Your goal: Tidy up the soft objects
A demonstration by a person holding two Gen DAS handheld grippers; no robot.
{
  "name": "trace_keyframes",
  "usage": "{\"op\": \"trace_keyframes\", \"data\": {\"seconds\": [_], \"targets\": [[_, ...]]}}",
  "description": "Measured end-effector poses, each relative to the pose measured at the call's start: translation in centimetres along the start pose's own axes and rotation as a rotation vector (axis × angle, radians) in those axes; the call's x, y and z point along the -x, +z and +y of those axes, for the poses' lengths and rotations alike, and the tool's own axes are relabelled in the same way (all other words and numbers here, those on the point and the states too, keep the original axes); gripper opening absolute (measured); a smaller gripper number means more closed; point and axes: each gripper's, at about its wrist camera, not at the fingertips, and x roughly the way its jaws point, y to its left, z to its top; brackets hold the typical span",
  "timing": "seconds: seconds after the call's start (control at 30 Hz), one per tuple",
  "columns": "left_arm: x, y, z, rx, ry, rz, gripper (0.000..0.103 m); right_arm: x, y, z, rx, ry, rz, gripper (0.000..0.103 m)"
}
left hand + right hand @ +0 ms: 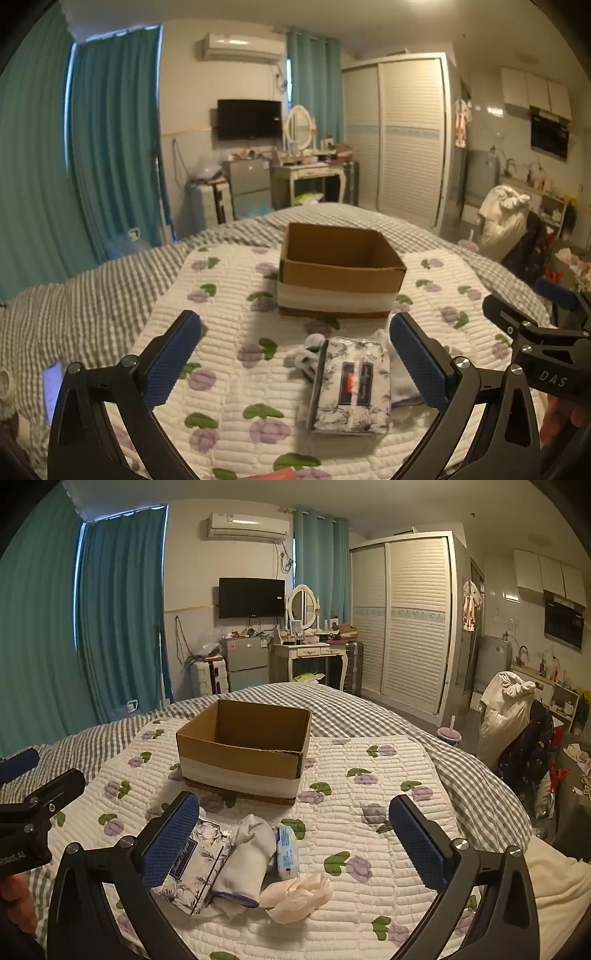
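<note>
An empty cardboard box (pixel 340 273) (pixel 245 751) stands open on the floral quilt (pixel 229 369) (pixel 369 834). In front of it lie a floral tissue pack (pixel 352 387) (pixel 195 864), white socks (pixel 245 856) (pixel 306 350), a small blue wipes pack (pixel 287 851) and a crumpled cream cloth (pixel 299 895). My left gripper (pixel 295 362) is open and empty, above the tissue pack. My right gripper (pixel 295 843) is open and empty, above the pile. Each gripper shows at the edge of the other's view.
The quilt lies on a grey checked bed (pixel 74 306). A phone (pixel 51 387) and a red item (pixel 273 474) lie near the left gripper. Beyond the bed stand a dresser (pixel 314 657), wardrobe (pixel 402 620) and cluttered chair (pixel 517 716).
</note>
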Motion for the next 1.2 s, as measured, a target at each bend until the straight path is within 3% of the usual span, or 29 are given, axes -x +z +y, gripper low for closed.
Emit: {"op": "trace_keyframes", "data": {"seconds": [1.2], "targets": [[-0.07, -0.29, -0.25, -0.007, 0.005, 0.006, 0.103, -0.31, -0.12, 0.22, 0.004, -0.001, 0.015, 0.103]]}}
